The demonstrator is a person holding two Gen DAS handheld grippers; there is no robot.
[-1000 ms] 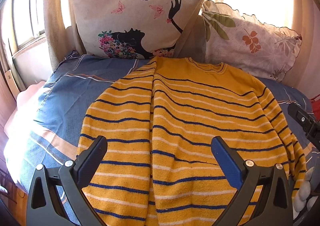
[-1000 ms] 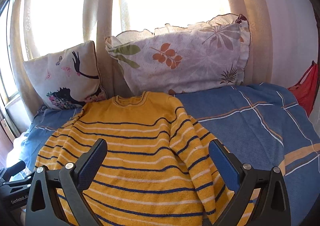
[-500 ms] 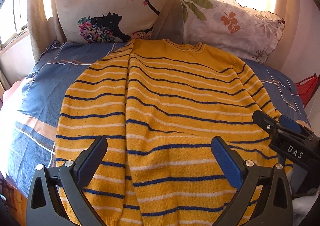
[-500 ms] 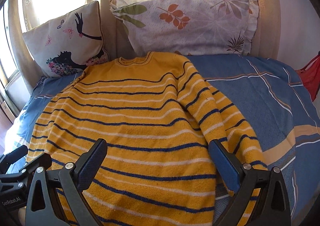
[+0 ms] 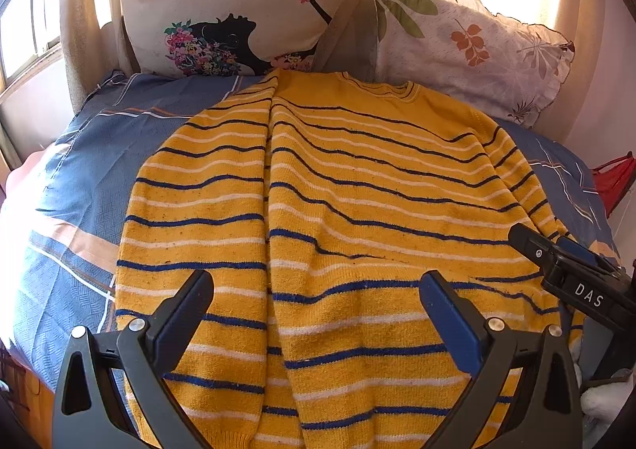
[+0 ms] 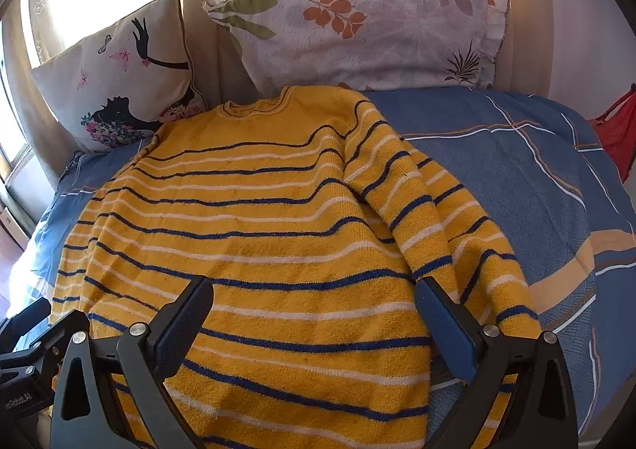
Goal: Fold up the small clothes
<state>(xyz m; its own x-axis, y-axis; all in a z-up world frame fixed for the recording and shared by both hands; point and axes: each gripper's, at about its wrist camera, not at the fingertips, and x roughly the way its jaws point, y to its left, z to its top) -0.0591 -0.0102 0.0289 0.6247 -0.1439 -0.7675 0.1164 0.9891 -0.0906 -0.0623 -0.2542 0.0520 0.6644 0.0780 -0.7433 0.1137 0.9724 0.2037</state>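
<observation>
A yellow striped sweater (image 5: 357, 218) lies face up on the blue plaid bedspread (image 6: 516, 171), its collar toward the two pillows at the head of the bed and its hem toward us. We read this layout as the starting pose for folding: the body is spread flat so that each side can be turned inward. The sleeve on our left (image 5: 198, 210) lies alongside the body, a long seam-like crease dividing the two; the sleeve on our right (image 6: 429, 218) runs down the body's edge, its cuff reaching onto the bedspread.

Our left gripper (image 5: 318, 314) hovers over the lower part of the sweater with its jaws spread wide and nothing between them. Our right gripper (image 6: 314, 314) is likewise agape and empty, poised above the hem near that right sleeve. Neither appears to touch the knit, though we cannot be sure.

Propped against the curtain are the silhouette cushion (image 5: 238, 8) and the leaf-print pillow (image 6: 357, 16). We see no basket, box or drawer here; a red bag-like object (image 6: 616, 127) sits at the far right edge, contents hidden.
</observation>
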